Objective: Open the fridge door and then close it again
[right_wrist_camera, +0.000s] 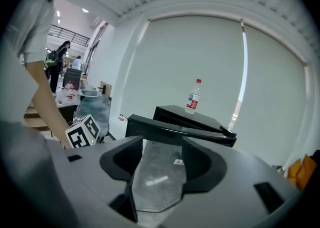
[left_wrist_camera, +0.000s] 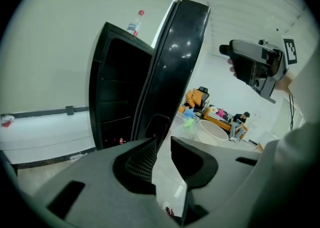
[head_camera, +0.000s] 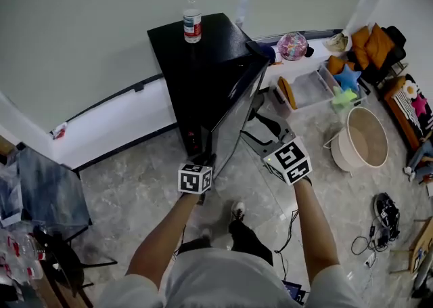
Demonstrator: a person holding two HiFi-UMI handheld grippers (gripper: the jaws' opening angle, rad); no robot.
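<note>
A black mini fridge (head_camera: 196, 56) stands against the white wall with a water bottle (head_camera: 192, 15) on top. Its glossy door (head_camera: 238, 107) stands partly open, swung out to the right. My left gripper (head_camera: 203, 160) is at the door's lower free edge. In the left gripper view its jaws (left_wrist_camera: 163, 144) are narrow and pinch that door (left_wrist_camera: 175, 66) edge by the handle recess (left_wrist_camera: 158, 123). My right gripper (head_camera: 261, 130) hangs right of the door, apart from it. It is open (right_wrist_camera: 161, 147), with only floor between the jaws.
A cream basin (head_camera: 365, 139) and a clear bin of toys (head_camera: 312, 89) sit on the floor to the right. Cables (head_camera: 384, 213) lie further right. A dark glass table (head_camera: 47, 191) stands at the left. The person's foot (head_camera: 237, 210) is below the door.
</note>
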